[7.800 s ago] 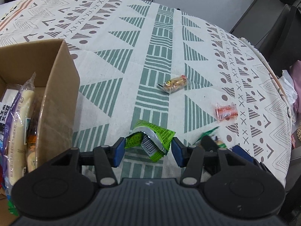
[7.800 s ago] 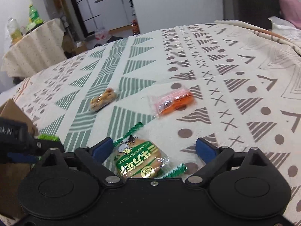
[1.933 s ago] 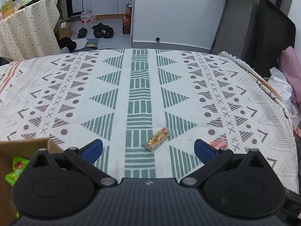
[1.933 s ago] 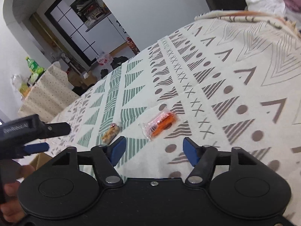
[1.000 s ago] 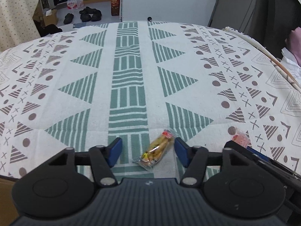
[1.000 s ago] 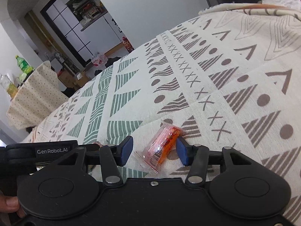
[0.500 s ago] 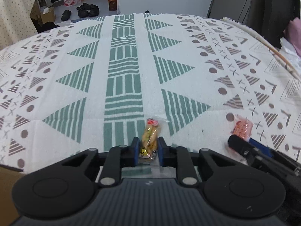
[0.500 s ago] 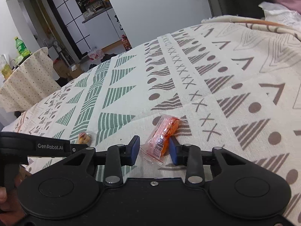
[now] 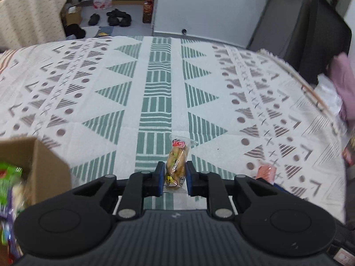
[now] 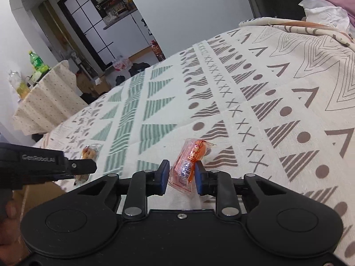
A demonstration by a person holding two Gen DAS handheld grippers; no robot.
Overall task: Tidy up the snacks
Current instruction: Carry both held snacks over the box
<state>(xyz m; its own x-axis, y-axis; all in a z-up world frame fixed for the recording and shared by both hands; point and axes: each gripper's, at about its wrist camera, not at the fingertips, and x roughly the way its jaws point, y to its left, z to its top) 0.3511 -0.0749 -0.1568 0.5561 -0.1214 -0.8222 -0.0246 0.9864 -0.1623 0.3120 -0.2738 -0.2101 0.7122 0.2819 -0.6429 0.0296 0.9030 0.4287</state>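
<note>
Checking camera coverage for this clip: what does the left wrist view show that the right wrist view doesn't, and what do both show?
Only the left wrist view shows the cardboard box's inside, with green packets, and the shoes on the floor. Only the right wrist view shows the green bottle on the side table and the orange packet's barcode. Both show the patterned tablecloth, the left gripper shut on the yellow snack packet, and the orange packet.

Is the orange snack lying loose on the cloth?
No, the right gripper has its blue pads pressed on both sides of the orange snack, holding it tilted up above the patterned cloth.
</note>
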